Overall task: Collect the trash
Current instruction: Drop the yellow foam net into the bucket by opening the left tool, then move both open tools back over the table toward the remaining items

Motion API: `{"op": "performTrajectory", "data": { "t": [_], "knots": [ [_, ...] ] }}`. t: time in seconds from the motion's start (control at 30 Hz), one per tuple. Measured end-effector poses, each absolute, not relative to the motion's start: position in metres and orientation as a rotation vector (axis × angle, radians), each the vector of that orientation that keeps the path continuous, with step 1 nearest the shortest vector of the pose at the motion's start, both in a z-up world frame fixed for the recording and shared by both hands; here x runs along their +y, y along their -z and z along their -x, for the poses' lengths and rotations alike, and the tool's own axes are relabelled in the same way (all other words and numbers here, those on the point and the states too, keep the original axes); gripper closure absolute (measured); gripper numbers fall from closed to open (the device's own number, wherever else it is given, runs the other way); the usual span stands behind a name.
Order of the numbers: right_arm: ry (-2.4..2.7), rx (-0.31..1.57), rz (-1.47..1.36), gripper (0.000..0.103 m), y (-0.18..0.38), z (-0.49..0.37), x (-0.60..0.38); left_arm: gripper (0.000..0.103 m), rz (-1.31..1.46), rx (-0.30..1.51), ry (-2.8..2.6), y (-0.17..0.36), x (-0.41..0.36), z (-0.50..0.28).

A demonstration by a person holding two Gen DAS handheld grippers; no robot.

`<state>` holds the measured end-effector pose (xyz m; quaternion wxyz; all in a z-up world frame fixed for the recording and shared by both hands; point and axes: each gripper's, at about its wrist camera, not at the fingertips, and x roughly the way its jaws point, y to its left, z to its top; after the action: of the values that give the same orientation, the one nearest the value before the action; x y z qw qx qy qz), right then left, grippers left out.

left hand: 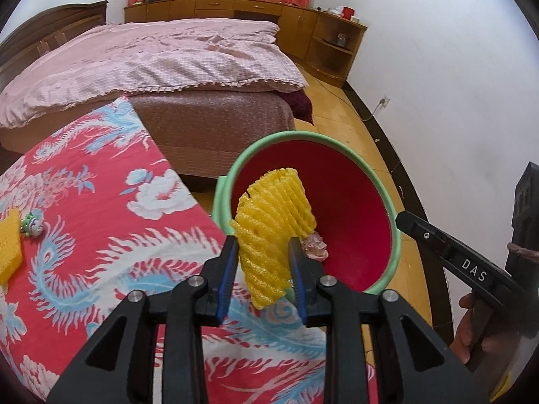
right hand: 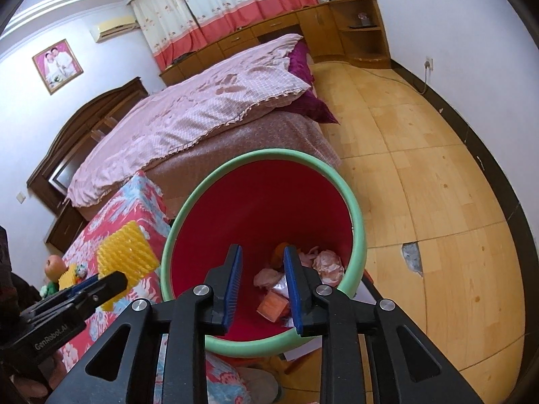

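two fingers (left hand: 233,252) of left gripper (left hand: 264,252) clamp foam net (left hand: 269,232), long axis upright; right gripper (right hand: 262,262) fingers apart, empty.

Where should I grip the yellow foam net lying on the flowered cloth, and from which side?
Probably the foam net at its lower right edge, from above: it lies flat, soft mesh squashes, and the green toy crowds its upper corner.

White letters "DAS" stand on the black body of the right gripper (left hand: 471,266), seen from the left wrist camera. Grey lettering "GenRobot.AI" runs along the black body of the left gripper (right hand: 97,286), seen from the right wrist camera.
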<state>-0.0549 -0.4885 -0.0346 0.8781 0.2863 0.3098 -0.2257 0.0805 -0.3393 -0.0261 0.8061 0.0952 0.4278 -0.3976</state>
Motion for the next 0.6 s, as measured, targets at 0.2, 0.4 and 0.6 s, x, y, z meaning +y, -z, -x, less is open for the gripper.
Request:
{"op": "performTrajectory", "data": {
  "t": [0.2,0.4,0.6],
  "knots": [
    [0.476,0.641,-0.599,0.076,0.031,0.059,-0.487,0.055,-0.184,0.924,0.860,0.025,-0.341,-0.080],
    [0.468,0.636,-0.591,0.062,0.025,0.060,-0.482,0.055,-0.159,0.921,0.830,0.019,-0.328,-0.082],
    [0.455,0.630,-0.578,0.059,0.016,0.060,-0.474,0.055,-0.108,0.913,0.762,0.011,-0.300,-0.094]
  ]
}}
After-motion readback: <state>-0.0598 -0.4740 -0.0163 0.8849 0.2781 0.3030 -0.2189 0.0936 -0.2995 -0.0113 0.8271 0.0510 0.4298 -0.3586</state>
